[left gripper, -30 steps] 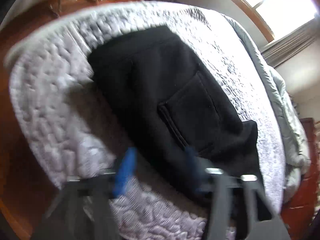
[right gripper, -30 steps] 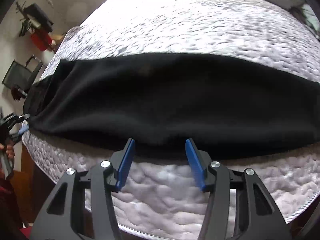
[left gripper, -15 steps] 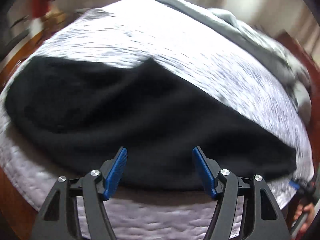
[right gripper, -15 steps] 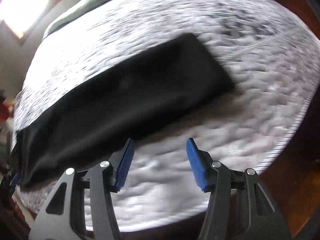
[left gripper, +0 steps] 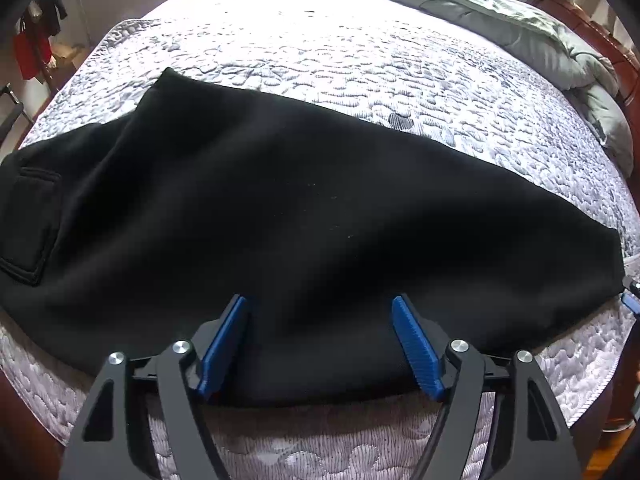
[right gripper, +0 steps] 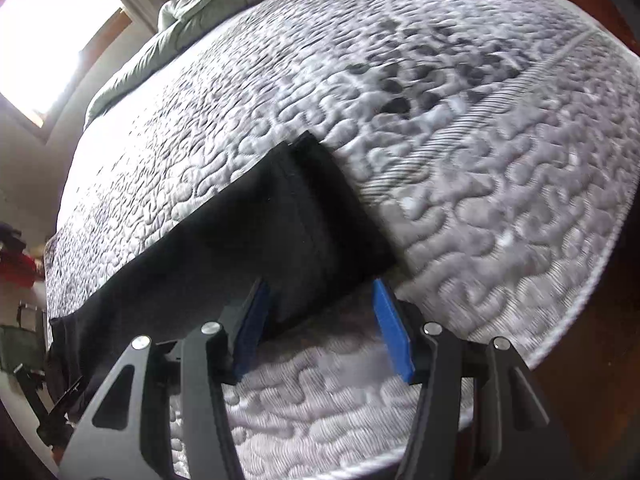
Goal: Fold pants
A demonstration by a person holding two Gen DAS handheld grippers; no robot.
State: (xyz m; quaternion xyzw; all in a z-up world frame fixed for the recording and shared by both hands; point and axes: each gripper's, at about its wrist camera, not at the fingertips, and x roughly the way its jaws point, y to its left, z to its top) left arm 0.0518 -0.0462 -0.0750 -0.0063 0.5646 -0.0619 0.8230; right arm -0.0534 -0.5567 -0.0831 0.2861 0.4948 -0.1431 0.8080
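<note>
The black pants [left gripper: 304, 220] run past the left edge; the mattress [right gripper: 500, 208] looks motion-blurred.

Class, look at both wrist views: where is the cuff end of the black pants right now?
In the right wrist view the cuff end lies flat on the quilted mattress just beyond the open right claw, near the bed's corner; the left view shows it far right.

Your window [right gripper: 48, 36] blew out white, far up-left of the right jaws. Glare washed the mattress [left gripper: 280, 28] beyond the left jaws. Fisheye bent every edge; the right view was slightly smeared.
</note>
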